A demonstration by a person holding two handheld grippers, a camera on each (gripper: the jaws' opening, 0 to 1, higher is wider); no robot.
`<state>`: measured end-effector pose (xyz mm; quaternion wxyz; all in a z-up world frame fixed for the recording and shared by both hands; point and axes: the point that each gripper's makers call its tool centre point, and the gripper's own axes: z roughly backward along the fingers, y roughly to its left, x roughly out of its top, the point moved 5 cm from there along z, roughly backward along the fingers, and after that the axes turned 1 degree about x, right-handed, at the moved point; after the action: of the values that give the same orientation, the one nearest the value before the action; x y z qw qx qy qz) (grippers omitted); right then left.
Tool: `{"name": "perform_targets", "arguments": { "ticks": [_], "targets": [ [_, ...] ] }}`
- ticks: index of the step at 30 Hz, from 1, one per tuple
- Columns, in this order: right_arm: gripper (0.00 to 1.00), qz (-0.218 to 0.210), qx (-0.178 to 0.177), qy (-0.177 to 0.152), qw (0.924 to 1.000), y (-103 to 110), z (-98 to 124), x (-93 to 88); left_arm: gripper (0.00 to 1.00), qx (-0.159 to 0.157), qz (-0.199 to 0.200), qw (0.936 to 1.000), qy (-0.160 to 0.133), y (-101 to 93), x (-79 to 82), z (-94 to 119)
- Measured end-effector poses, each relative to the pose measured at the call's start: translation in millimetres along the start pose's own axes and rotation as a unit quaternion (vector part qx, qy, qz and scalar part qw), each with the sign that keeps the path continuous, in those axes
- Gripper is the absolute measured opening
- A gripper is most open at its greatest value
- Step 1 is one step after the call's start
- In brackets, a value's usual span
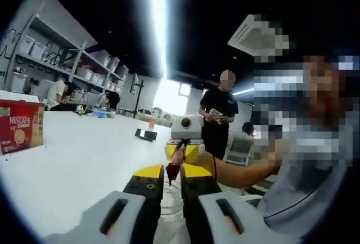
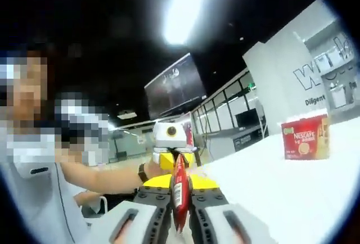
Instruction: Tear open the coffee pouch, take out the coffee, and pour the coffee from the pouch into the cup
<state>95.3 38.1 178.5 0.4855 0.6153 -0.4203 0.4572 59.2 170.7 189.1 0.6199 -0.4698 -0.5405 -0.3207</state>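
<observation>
Now: one coffee pouch (image 2: 179, 190) | two grippers (image 1: 172, 183) (image 2: 180, 190) | one Nescafe box (image 2: 305, 137)

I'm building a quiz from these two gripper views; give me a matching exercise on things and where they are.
Things:
1. coffee stick
2. Nescafe box
3. left gripper
4. person in black

Places:
A. standing beyond the table
B. on the table
C. pinched between both grippers
D. facing the right gripper

Pairs: 1-C, 2-B, 3-D, 4-A

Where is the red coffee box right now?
The coffee box stands on the white table, at the right in the right gripper view, and at the far left in the left gripper view.
</observation>
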Motion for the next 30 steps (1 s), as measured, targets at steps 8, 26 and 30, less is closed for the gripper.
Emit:
{"name": "perform_targets", "arguments": {
  "ticks": [8,26,30],
  "targets": [
    [0.1,0.011,-0.011,0.084,0.9963,1,3,2.5,0.17,0.016,-0.023,0.9992,0.029,0.1,6.6,3],
    [0.1,0.056,-0.017,0.303,0.9512,5,-23,25.9,0.18,0.008,-0.088,0.9791,0.183,0.5,-1.2,-17],
    [0.1,0.064,-0.014,0.33,0.9418,4,-27,28.2,0.18,0.006,-0.098,0.9744,0.202,-0.7,-7.7,-22]
  ]
}}
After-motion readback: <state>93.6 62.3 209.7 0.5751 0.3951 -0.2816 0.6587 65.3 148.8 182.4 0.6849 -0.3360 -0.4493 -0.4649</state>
